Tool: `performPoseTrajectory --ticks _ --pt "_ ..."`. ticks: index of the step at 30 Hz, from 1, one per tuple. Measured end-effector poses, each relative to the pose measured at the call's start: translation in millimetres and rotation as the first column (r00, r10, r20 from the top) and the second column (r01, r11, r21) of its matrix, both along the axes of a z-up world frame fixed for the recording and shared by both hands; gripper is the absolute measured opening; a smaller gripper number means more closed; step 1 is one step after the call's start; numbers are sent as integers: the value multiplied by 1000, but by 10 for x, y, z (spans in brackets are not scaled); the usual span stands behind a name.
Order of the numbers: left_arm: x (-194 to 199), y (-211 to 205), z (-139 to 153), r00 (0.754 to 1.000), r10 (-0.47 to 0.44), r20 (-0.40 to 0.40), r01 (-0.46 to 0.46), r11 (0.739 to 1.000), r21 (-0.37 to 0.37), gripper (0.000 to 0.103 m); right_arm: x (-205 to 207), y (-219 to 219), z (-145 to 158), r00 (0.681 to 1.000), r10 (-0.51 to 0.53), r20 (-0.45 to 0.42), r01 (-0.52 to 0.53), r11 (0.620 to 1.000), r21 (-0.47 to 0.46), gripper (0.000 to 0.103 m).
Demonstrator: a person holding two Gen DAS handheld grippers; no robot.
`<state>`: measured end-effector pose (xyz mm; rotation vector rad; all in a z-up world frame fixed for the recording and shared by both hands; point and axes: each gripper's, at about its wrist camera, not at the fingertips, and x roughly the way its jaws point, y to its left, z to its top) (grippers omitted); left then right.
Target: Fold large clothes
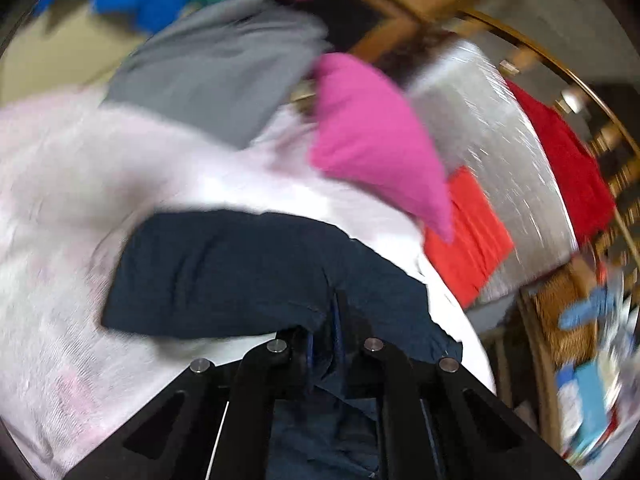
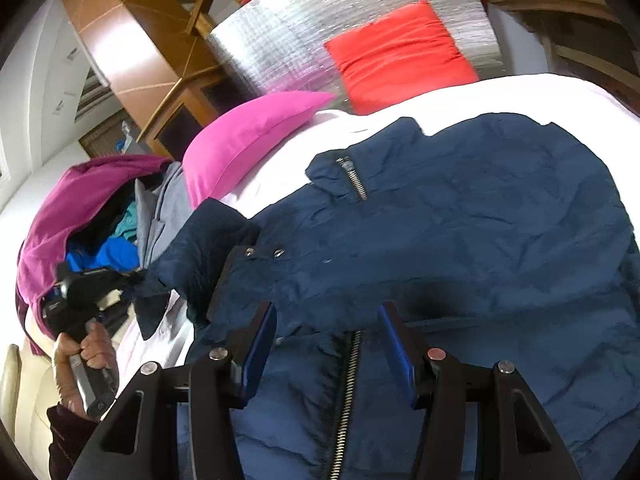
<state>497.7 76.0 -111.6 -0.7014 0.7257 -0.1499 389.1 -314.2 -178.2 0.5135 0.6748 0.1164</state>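
Note:
A navy blue zip jacket (image 2: 460,232) lies spread on the white bed sheet (image 2: 520,88), zipper up the middle. My right gripper (image 2: 328,320) is open just above the jacket's front, straddling the zipper, holding nothing. My left gripper (image 1: 332,332) is shut on the jacket's sleeve (image 1: 224,264), which hangs forward from the jaws over the sheet (image 1: 60,208). In the right wrist view the left gripper (image 2: 128,280) shows at the left, pinching the sleeve end. The left wrist view is motion-blurred.
A pink pillow (image 2: 248,136) and a red-orange cushion (image 2: 400,56) lie at the bed's far side against a silver padded panel (image 2: 280,36). A pile of grey, blue, teal and magenta clothes (image 2: 100,216) sits left. Wooden furniture (image 2: 132,52) stands behind.

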Motion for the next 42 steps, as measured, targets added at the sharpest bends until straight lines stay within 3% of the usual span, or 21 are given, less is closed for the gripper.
performPoseTrajectory --ticks 5,9,12,15,18,19,21,22,23,26,28,29,30,33,35,38,42 --pt "-71 -644 257 980 -171 99 158 979 129 8 -84 -262 35 998 -57 10 57 998 13 56" --pt "-256 -1235 240 927 -361 106 334 919 209 8 -146 -483 54 995 -102 16 101 994 33 56" --pt "-329 -1625 65 881 -469 56 446 866 227 8 -195 -629 60 991 -133 18 132 990 41 56" --pt "-326 -1995 -285 809 -581 -92 587 786 196 9 -238 -764 51 987 -160 15 159 985 61 56" --pt "-388 -2147 -475 763 -617 -194 645 744 172 11 -278 -853 41 984 -180 12 178 982 69 56" --pt "-416 -2132 -471 754 -624 -204 655 737 168 14 -294 -873 41 983 -184 12 183 981 71 56" --pt "-439 -2057 -394 729 -651 -210 681 721 128 31 -315 -892 50 982 -188 13 186 980 67 56" --pt "-460 -1993 -347 717 -667 -205 693 714 98 54 -319 -896 54 982 -189 13 187 980 64 56" --pt "-493 -1887 -283 713 -673 -199 696 714 79 77 -322 -900 63 982 -188 13 186 980 63 56" --pt "-545 -1558 -114 717 -677 -164 694 715 83 80 -294 -866 109 984 -177 14 177 983 51 69" --pt "-530 -1297 -36 727 -669 -154 685 722 97 80 -249 -793 163 988 -154 19 153 988 26 70" --pt "-517 -1179 -15 745 -649 -155 666 738 109 80 -228 -744 184 990 -140 21 140 990 11 70" --pt "-480 -984 -6 784 -600 -160 619 775 123 80 -186 -668 216 993 -120 21 120 993 -13 70" --pt "-338 -590 -108 857 -464 -224 499 856 137 80 -12 -406 290 999 -45 10 46 995 -83 72" --pt "-227 -416 -245 887 -356 -295 410 900 148 80 117 -184 321 1000 8 -4 -8 990 -139 74" --pt "-143 -349 -412 889 -264 -374 340 927 155 80 338 256 367 995 96 -22 -99 963 -250 81" --pt "-130 -460 -494 867 -256 -427 352 922 161 80 576 717 290 984 166 -72 -181 901 -393 84"
